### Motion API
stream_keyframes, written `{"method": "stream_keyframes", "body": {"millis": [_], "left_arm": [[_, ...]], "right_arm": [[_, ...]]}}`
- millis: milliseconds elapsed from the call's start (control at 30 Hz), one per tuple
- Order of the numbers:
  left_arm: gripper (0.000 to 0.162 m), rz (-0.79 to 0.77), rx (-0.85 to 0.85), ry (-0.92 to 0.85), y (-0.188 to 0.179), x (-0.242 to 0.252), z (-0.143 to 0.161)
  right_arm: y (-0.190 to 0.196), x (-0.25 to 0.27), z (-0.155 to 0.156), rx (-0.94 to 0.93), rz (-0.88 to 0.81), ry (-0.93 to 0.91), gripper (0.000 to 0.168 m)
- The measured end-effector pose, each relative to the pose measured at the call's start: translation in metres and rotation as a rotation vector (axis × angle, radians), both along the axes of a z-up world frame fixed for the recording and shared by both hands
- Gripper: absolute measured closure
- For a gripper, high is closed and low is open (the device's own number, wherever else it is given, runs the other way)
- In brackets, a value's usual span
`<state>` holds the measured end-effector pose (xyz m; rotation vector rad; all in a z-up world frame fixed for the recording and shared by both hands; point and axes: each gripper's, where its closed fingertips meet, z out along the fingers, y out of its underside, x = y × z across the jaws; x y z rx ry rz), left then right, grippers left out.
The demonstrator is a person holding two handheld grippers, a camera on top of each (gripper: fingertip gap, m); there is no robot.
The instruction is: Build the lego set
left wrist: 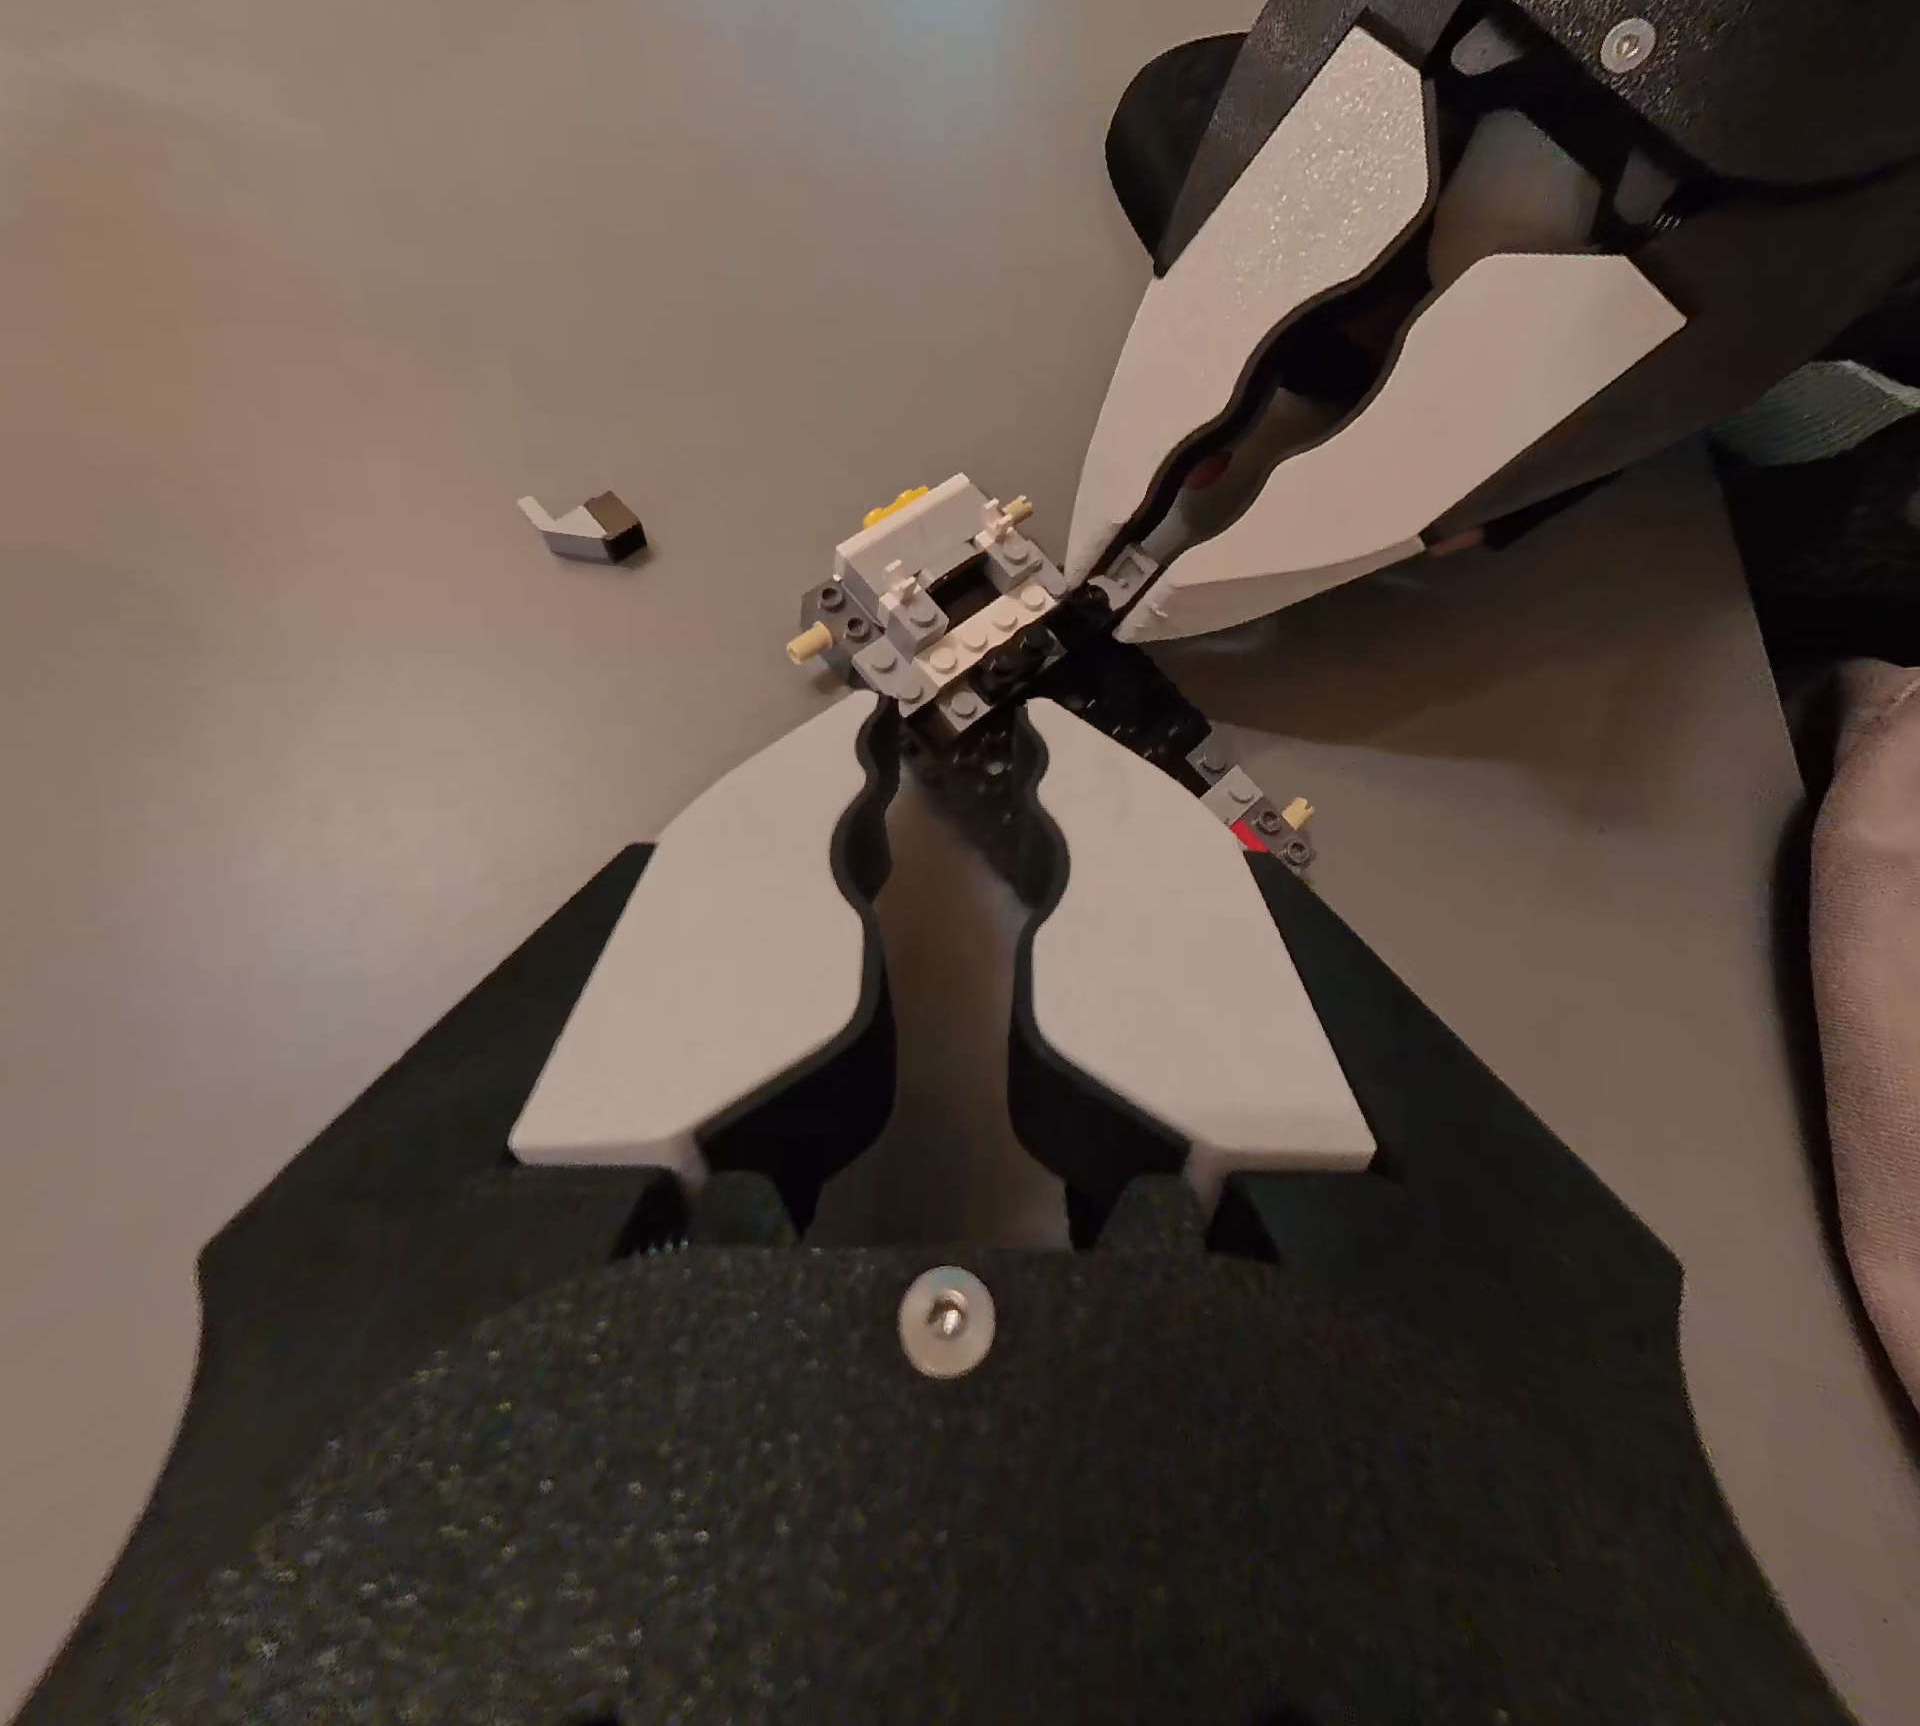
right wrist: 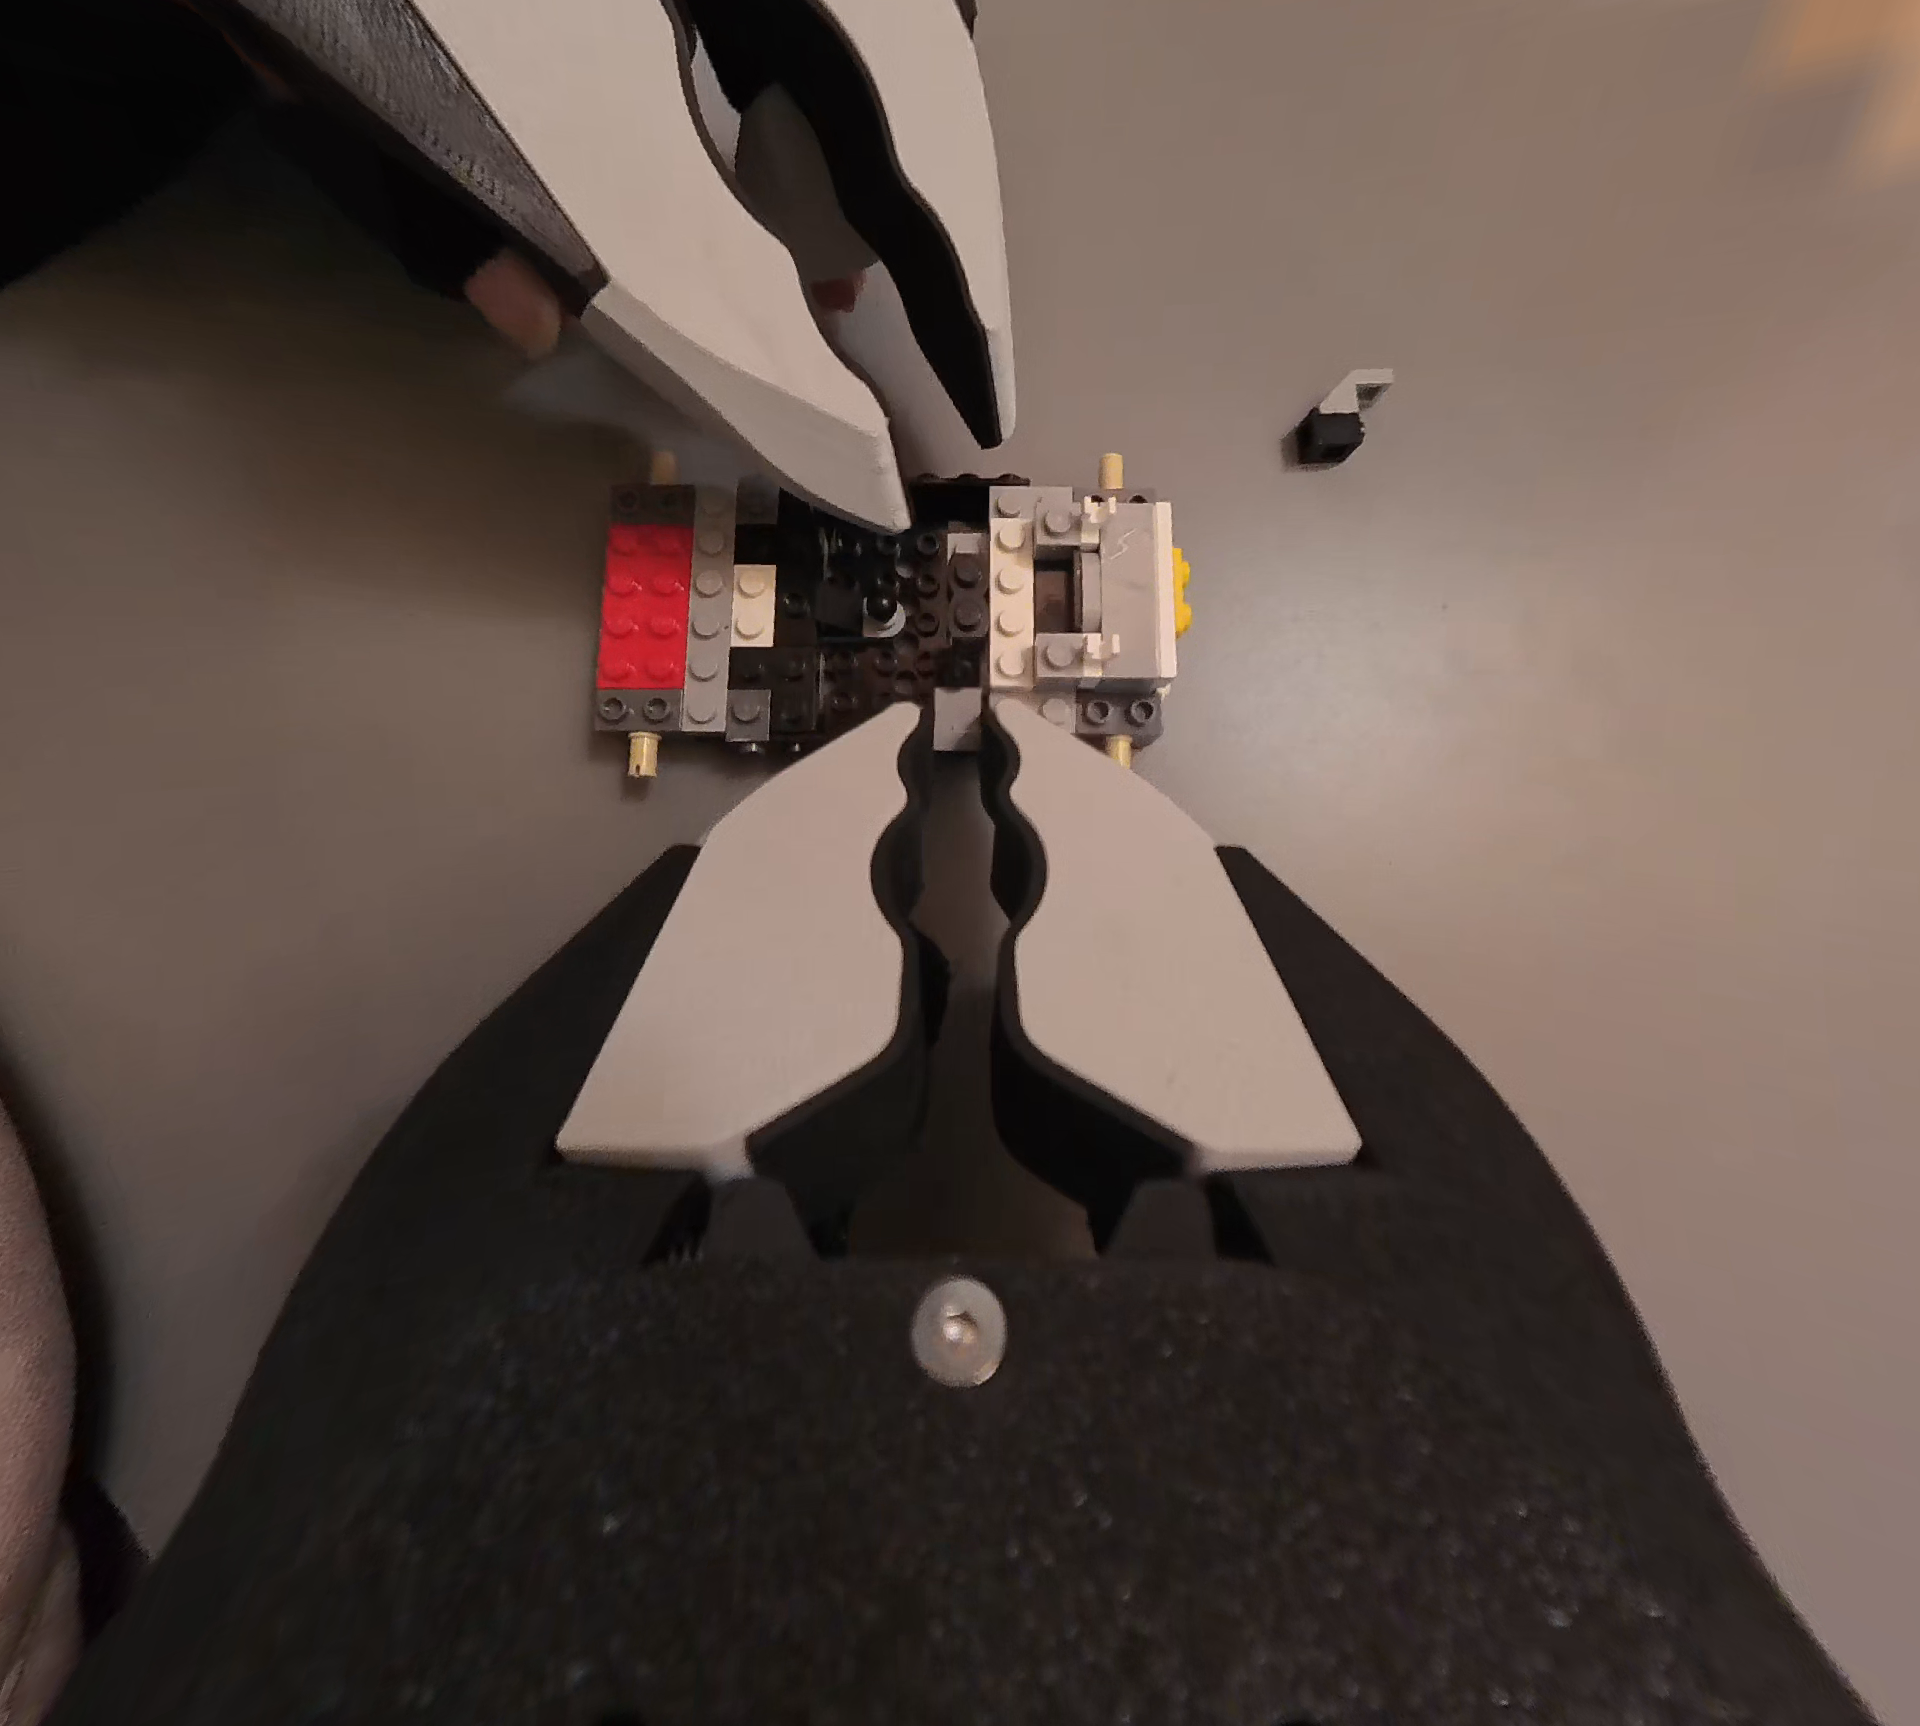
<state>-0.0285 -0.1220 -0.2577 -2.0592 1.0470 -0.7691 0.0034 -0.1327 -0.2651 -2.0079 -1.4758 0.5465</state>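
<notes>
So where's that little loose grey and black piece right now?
The loose grey and black piece lies alone on the table, upper right of the lego model in the right wrist view, away from both claws.

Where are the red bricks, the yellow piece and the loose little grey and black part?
red bricks [right wrist: 646, 604]: right wrist view, studded top.
yellow piece [right wrist: 1181, 587]: right wrist view, outer side.
loose part [left wrist: 594, 525]: left wrist view, grey middle.

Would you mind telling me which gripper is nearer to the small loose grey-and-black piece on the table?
Left. The left gripper is at the model's far edge, facing the loose piece; the right gripper is at its opposite edge.
</notes>
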Motion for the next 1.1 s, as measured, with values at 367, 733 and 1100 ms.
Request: {"method": "stream_keyframes", "body": {"millis": [367, 733, 1100], "left_arm": [[0.142, -0.002, 0.012, 0.002, -0.001, 0.001, 0.002], [0.15, -0.027, 0.072, 0.026, -0.004, 0.009, 0.004], [0.155, -0.085, 0.222, 0.152, -0.003, 0.018, -0.001]], "right_arm": [[0.003, 0.0, -0.001, -0.032, 0.034, -0.171, 0.161], [0.005, -0.004, -0.001, -0.05, 0.065, -0.239, 0.161], [0.007, -0.01, -0.002, -0.043, 0.088, -0.223, 0.161]]}}
